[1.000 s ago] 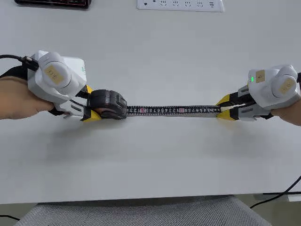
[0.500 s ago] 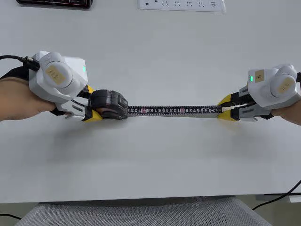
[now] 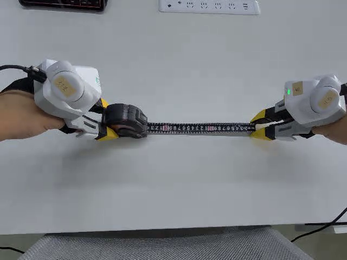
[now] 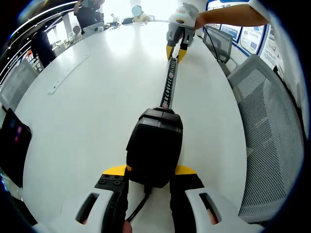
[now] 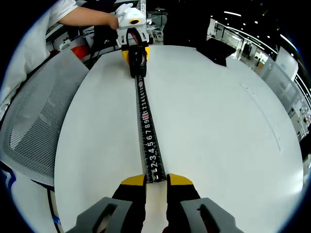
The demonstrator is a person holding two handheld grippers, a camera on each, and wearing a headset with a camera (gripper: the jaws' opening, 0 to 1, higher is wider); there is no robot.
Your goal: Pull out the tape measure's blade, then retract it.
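Tape measure point(image 3: 126, 119) clamped in my left gripper point(image 3: 107, 118), blade point(image 3: 200, 128) pinched in my right gripper point(image 3: 256, 125); extension seems done, slow retraction next.

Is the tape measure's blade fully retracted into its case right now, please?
No, the blade stretches out from the case held in the left gripper to the right gripper, which grips its tip.

A grey mesh chair point(image 3: 162, 245) is set at the near edge of the white worktop point(image 3: 173, 179), and a white power strip point(image 3: 209, 5) is laid at its far edge.
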